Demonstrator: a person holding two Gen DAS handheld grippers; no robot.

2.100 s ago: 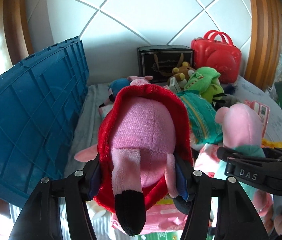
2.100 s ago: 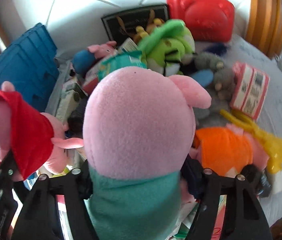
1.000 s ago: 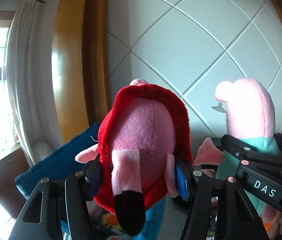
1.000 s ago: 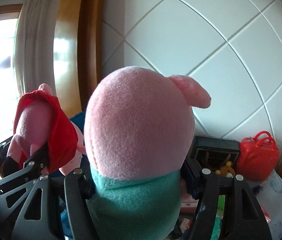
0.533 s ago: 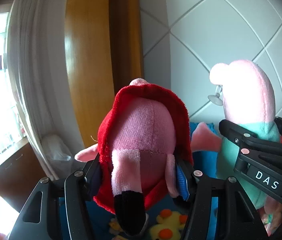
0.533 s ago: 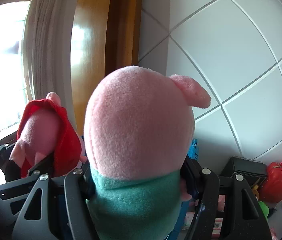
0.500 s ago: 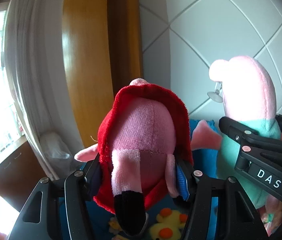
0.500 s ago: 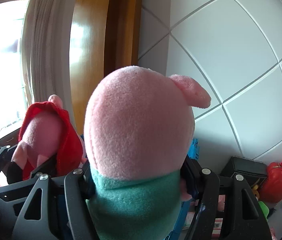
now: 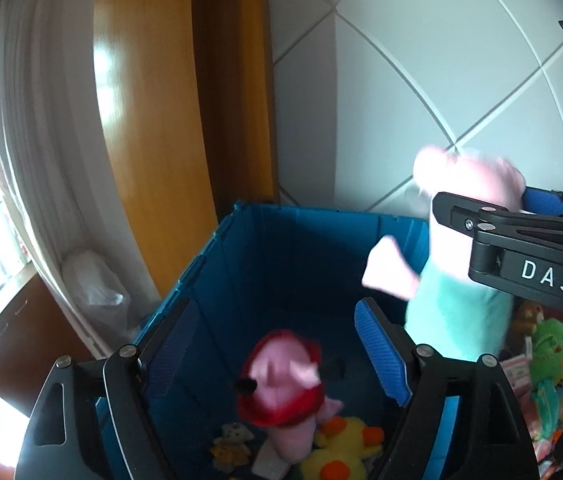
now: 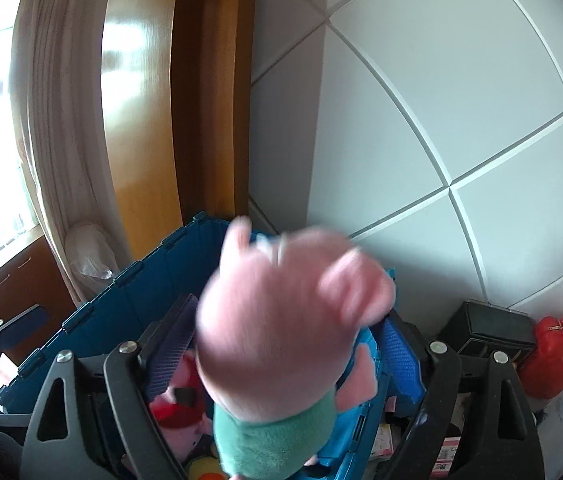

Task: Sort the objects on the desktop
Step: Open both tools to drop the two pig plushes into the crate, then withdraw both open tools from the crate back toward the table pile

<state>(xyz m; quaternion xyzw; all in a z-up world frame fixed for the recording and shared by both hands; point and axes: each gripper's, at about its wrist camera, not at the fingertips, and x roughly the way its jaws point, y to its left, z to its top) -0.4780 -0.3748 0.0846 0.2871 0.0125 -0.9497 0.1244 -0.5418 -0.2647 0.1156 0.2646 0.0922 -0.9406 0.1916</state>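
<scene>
A blue plastic crate stands below both grippers. My left gripper is open over it; the pink pig plush in a red dress is blurred, inside the crate above a yellow duck toy. My right gripper is open, its pads apart from the pink pig plush in a teal shirt, which is blurred and loose between the jaws over the crate. That plush also shows in the left wrist view. The red-dress pig shows in the crate.
White tiled wall and a wooden door frame stand behind the crate. On the right, a black box, a red toy case, a green plush and packets lie on the table. A curtain hangs at left.
Both grippers have opened over the crate. The red-dress pig has dropped out of the left gripper into the crate. The teal-shirt pig has come loose from the right gripper's pads.
</scene>
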